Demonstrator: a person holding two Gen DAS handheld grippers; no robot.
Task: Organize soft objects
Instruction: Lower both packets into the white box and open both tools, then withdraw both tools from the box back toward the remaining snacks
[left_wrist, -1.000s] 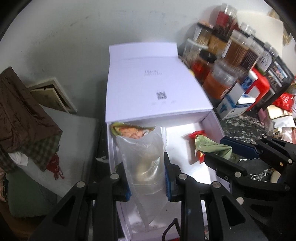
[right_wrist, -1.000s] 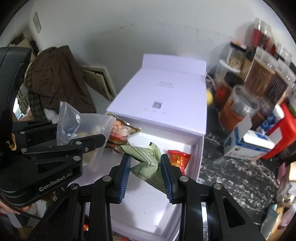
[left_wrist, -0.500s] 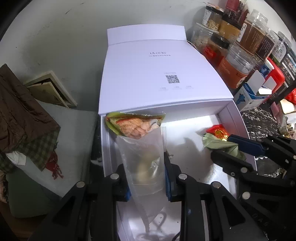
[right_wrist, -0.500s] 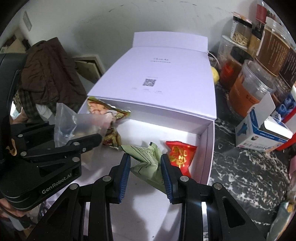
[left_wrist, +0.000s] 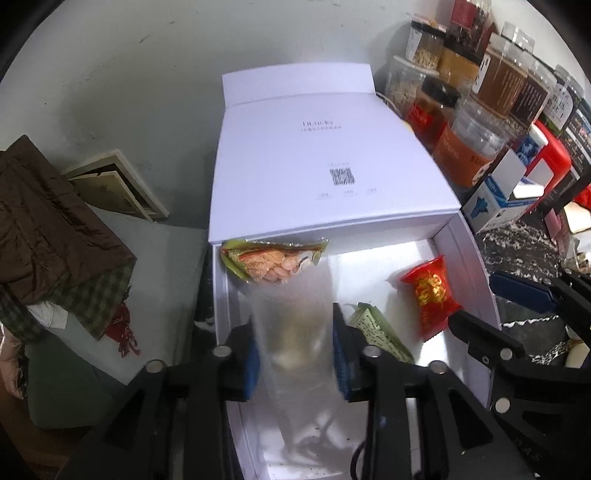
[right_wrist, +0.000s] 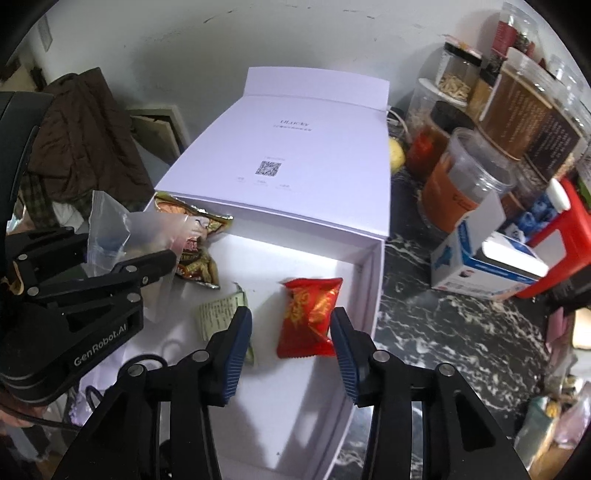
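The left gripper (left_wrist: 295, 354) hangs over the near-left part of the open white box (left_wrist: 461, 258) with a clear bag (left_wrist: 295, 325) between its jaws; the jaws are opening, and the blue pads (left_wrist: 252, 363) sit right at the bag's edges, so whether they press it at all I cannot tell (the bag itself is blurred). The bag's upper end overlaps a yellow snack pack (left_wrist: 273, 260) lying in the box's corner at about 11 o'clock from that gripper.

The right gripper (right_wrist: 290, 347) is over the box's right half, its jaws opening too and pinching nothing. A green packet (right_wrist: 221, 314) lies on the box floor just past the left pad at roughly 10 o'clock, and a red packet (right_wrist: 308, 317) lies in the gap ahead at 12 o'clock, untouched by either pad.

What could go wrong from here, as I judge it:
- The bag is limp and slippery; released from above the floor, it may flop sideways over the box's left wall instead of settling flat, or drape over the yellow pack.
- If a pad catches the thin film as the jaws spread, the bag could be dragged out when the gripper lifts.
- The green packet lies close to the right gripper's left pad; a careless pull back could nudge it or flick it out.
- The two grippers work near each other over a small box (the left one fills the 9 o'clock side of the right view), so a sideways move by either risks a knock
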